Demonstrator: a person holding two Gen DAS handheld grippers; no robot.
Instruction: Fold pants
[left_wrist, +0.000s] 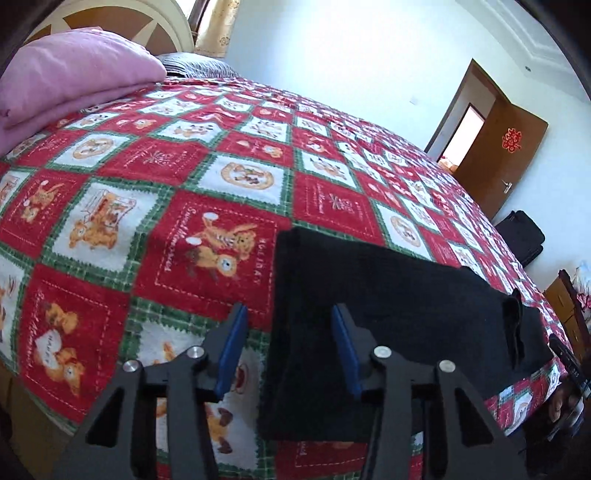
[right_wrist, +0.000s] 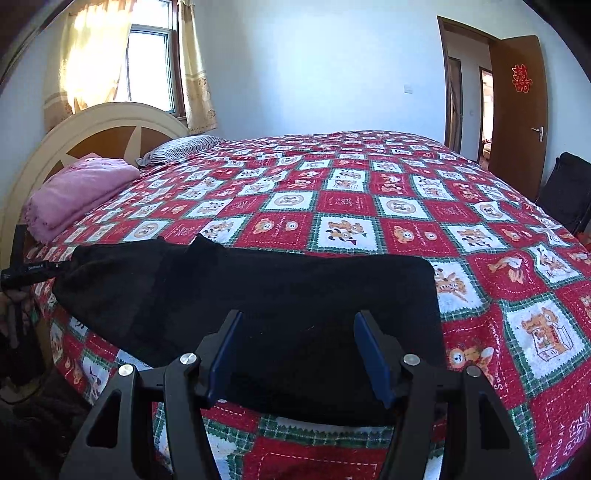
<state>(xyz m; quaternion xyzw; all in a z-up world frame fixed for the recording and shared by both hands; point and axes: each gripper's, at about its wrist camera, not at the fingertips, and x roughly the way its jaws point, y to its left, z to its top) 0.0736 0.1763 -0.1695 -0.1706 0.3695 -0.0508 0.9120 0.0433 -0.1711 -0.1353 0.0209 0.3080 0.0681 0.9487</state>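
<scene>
1. Blue-padded fingers of the left gripper (left_wrist: 289, 350) stand partly apart with nothing between them, hanging over the near left edge of the black pants (left_wrist: 388, 314).
2. Just ahead of the right gripper (right_wrist: 303, 354), the pants (right_wrist: 258, 295) lie flat on the bed (right_wrist: 351, 184) in a long dark band; its jaws are wide and hold nothing.
3. My guess is the next fold brings one end over the other, so each gripper should pinch a corner of the same end, taking all layers.
4. Lift low and together, or the cloth sags and slides on the quilt.
5. Beyond the left gripper sits a pink blanket (left_wrist: 74, 77), well clear.
</scene>
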